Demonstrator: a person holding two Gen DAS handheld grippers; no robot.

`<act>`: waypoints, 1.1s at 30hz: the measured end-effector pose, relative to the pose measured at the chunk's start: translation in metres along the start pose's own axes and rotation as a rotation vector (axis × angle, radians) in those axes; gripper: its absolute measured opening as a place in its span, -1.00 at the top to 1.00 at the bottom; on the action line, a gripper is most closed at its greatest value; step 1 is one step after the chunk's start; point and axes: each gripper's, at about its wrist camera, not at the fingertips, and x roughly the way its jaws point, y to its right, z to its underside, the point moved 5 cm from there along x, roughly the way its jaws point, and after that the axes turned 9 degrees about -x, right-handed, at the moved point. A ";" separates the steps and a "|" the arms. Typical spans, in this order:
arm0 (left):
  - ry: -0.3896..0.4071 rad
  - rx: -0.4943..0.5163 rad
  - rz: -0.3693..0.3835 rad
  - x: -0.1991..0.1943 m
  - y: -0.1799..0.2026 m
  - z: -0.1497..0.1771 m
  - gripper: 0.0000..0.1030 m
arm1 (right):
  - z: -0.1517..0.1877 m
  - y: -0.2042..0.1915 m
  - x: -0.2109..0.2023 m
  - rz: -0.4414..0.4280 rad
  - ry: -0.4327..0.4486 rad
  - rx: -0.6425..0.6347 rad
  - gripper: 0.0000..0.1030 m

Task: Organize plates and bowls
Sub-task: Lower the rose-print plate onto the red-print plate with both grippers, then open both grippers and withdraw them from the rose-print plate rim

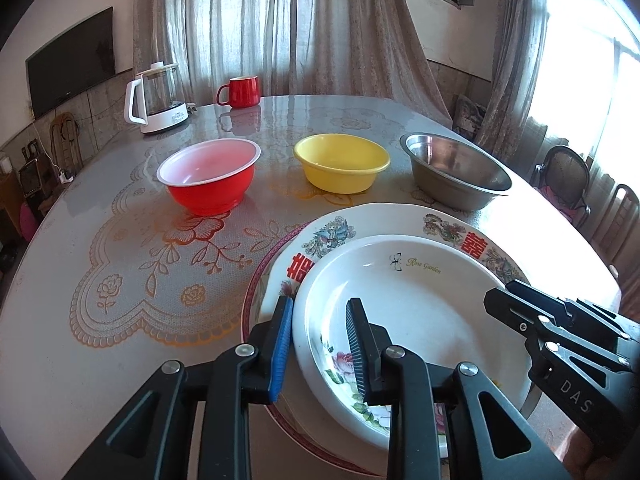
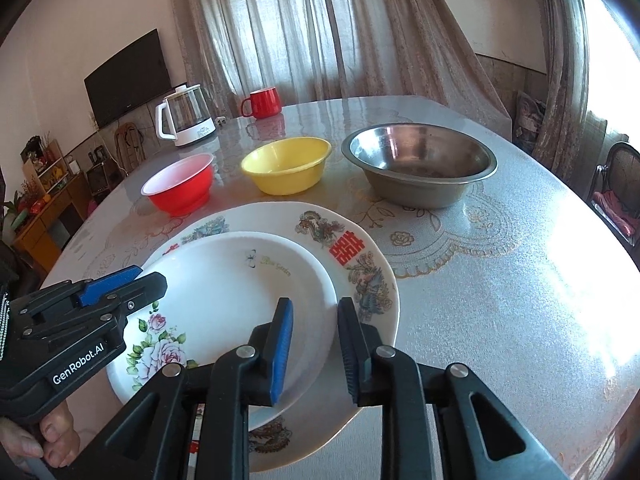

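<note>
A white rose plate (image 1: pixel 416 312) (image 2: pixel 224 296) lies on top of a larger dragon plate (image 1: pixel 400 220) (image 2: pixel 320 220), which rests on a red-rimmed plate (image 1: pixel 256 280). My left gripper (image 1: pixel 320 340) is open, its fingers straddling the rose plate's left rim. My right gripper (image 2: pixel 314 348) is open, straddling the same plate's right rim. Behind stand a red bowl (image 1: pixel 208 176) (image 2: pixel 178 188), a yellow bowl (image 1: pixel 342 162) (image 2: pixel 286 164) and a steel bowl (image 1: pixel 456 174) (image 2: pixel 420 162) in a row.
A white kettle (image 1: pixel 158 98) (image 2: pixel 186 120) and a red mug (image 1: pixel 240 92) (image 2: pixel 262 104) stand at the table's far edge. Chairs (image 1: pixel 568 176) stand to the right of the table. The lace-patterned tablecloth (image 1: pixel 120 280) covers the round table.
</note>
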 end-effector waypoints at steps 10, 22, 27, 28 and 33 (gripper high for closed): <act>-0.002 -0.073 0.013 -0.017 -0.009 0.003 0.19 | 0.001 0.008 -0.009 -0.033 0.021 0.045 0.41; -0.035 -0.128 0.043 -0.021 -0.018 0.011 0.12 | 0.002 0.024 -0.020 -0.111 0.036 0.148 0.40; -0.022 -0.167 0.066 -0.029 -0.023 0.004 -0.12 | -0.002 0.045 -0.022 -0.132 0.051 0.243 0.32; -0.028 -0.169 0.065 -0.028 -0.023 0.002 -0.20 | -0.001 0.049 -0.022 -0.131 0.048 0.262 0.32; -0.077 -0.198 0.058 -0.020 -0.025 0.002 -0.20 | 0.005 0.066 -0.017 -0.137 0.033 0.334 0.32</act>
